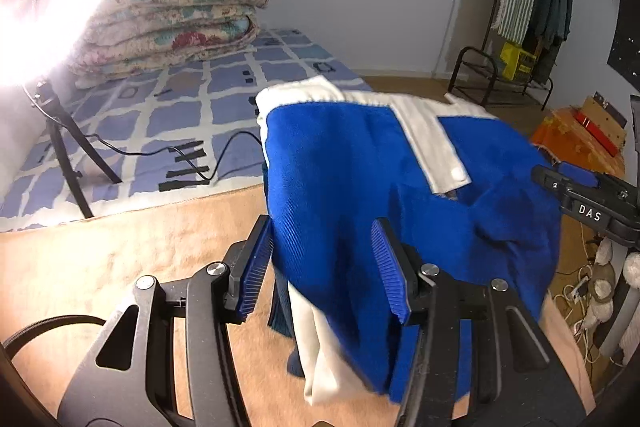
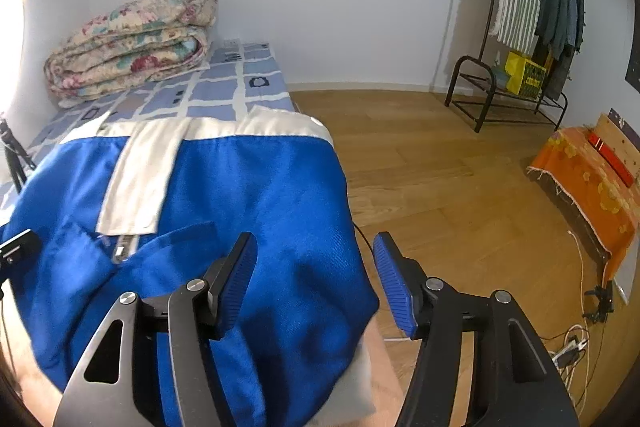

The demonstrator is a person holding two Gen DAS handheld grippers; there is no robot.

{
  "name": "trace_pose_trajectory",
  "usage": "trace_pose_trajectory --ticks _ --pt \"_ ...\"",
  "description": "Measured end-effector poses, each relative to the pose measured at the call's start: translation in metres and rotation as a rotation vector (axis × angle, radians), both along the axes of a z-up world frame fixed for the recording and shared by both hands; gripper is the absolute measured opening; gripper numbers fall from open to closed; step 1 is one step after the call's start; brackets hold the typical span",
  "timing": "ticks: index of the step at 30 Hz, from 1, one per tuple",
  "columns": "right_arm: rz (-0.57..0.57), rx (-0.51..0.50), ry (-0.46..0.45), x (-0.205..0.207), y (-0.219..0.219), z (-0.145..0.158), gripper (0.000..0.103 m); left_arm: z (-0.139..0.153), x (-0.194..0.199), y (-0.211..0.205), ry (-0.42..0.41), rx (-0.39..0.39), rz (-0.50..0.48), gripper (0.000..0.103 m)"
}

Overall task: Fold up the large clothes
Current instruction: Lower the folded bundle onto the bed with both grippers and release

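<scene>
Trousers (image 1: pixel 360 163) in blue cloth with a white waistband are seen bunched on the tan blanket (image 1: pixel 120 247) at the near end of the bed (image 1: pixel 168 99), the waistband turned away toward the far end and the legs hanging back toward both tools. The long axis is judged to run straight ahead from the tools, from hanging legs to waistband. The left tool (image 1: pixel 322 267) is held open, blue cloth lying between its pads and draped across the right pad; whether cloth is actually pinched cannot be told. The right tool (image 2: pixel 316 281) is held open too, its left pad against the cloth and its right pad out over the wooden floor (image 2: pixel 440 187), nothing gripped. The left side of the garment is nearer the left tool, the right edge nearer the right. A folded quilt (image 1: pixel 172 23) is seen at the far end of the bed.
</scene>
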State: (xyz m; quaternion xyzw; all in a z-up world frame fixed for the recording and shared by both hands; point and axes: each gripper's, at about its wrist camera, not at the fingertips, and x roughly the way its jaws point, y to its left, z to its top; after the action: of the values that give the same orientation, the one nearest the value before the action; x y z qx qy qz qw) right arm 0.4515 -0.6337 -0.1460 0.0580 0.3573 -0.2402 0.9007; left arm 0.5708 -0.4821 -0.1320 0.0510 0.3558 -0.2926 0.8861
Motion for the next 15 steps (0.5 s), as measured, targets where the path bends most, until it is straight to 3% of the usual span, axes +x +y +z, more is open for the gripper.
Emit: trace_pose_trajectory --ticks 15 --pt "0.048 -0.013 -0.104 -0.085 0.061 0.111 0.06 0.125 -0.104 0.061 -0.097 -0.106 -0.032 0.052"
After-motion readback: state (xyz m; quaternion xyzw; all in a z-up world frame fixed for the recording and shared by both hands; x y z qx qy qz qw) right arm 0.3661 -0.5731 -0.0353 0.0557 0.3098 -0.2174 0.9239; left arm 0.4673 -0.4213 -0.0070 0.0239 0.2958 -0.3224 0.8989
